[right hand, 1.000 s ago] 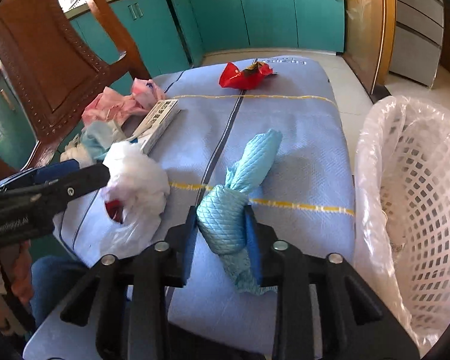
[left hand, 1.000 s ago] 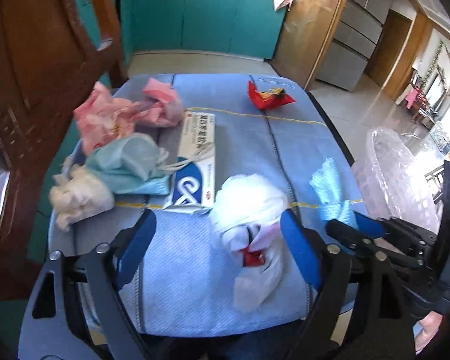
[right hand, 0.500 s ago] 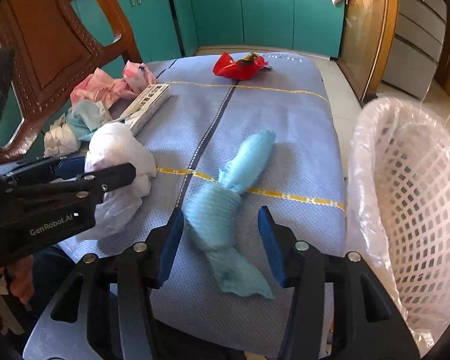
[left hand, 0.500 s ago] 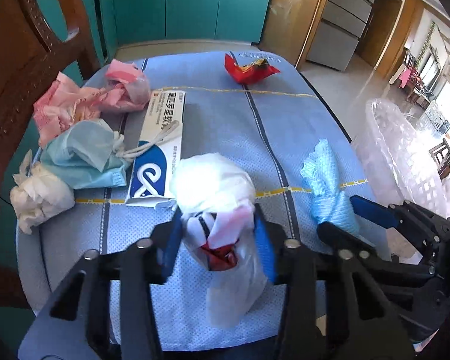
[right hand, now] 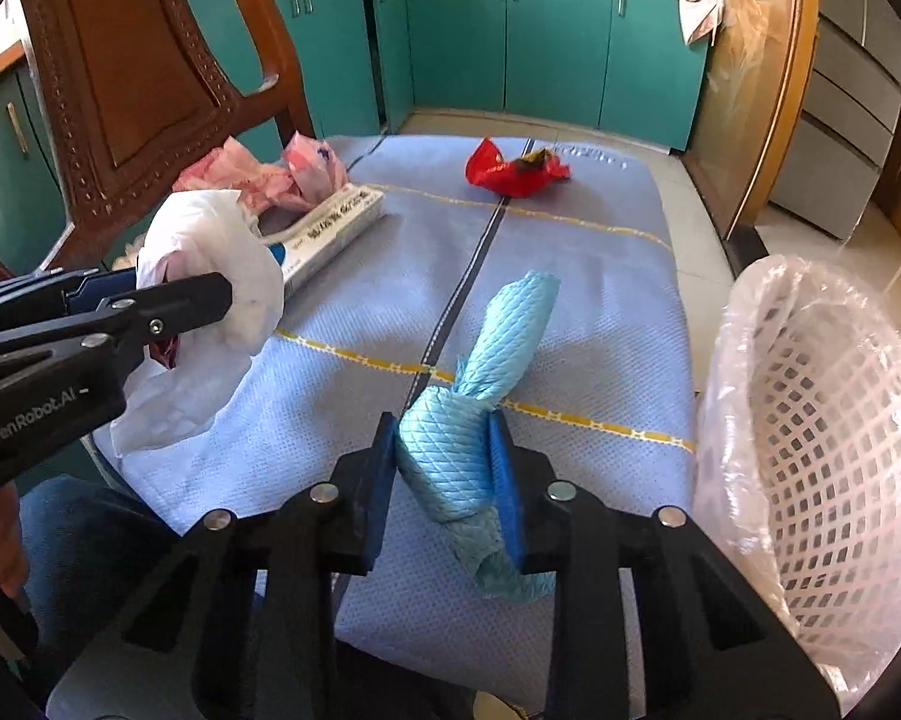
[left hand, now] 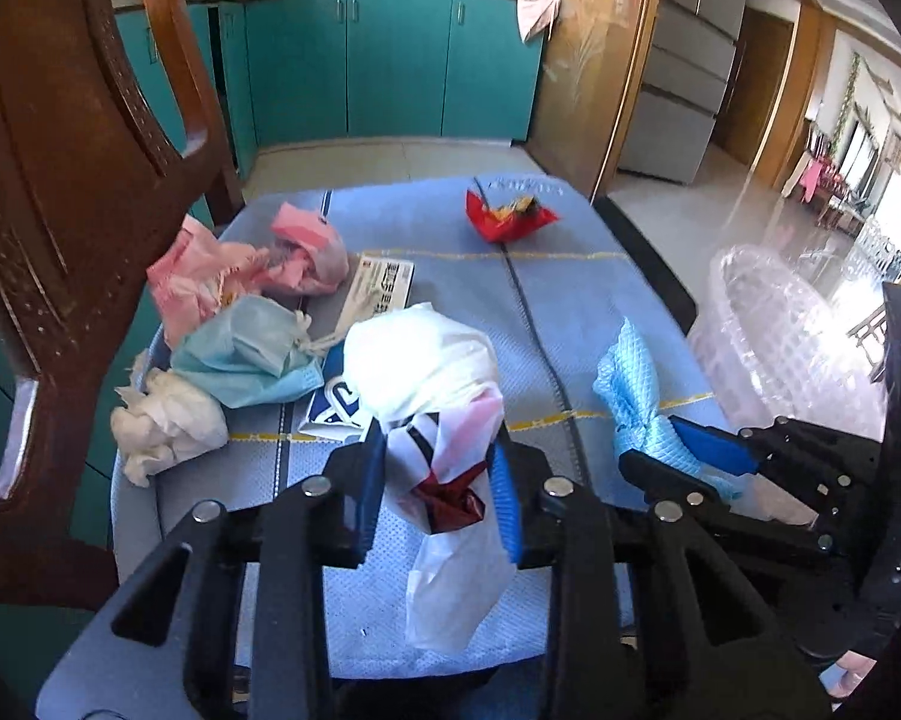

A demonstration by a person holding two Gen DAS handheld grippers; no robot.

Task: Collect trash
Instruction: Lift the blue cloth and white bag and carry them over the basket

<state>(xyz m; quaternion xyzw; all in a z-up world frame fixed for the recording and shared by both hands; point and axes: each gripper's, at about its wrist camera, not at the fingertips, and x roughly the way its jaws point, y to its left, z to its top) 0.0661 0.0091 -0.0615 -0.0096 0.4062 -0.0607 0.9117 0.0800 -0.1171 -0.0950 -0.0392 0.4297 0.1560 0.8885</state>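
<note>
We are seeing a quilted light-blue cloth (right hand: 480, 420), a white plastic bag (left hand: 432, 372) showing red inside, a red wrapper (right hand: 513, 171), teal cabinets (right hand: 510, 42) and a yellow-striped blue table cover (right hand: 600, 324).

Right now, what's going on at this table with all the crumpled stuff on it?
A person is clearing rubbish with two hand-held grippers. The left gripper, whose jaws have just been closing, pinches a crumpled white plastic bag. The right gripper, jaws also just closing, clamps a twisted light-blue quilted cloth. A plastic-lined white lattice basket waits to the right. A red wrapper lies on the table.
</note>
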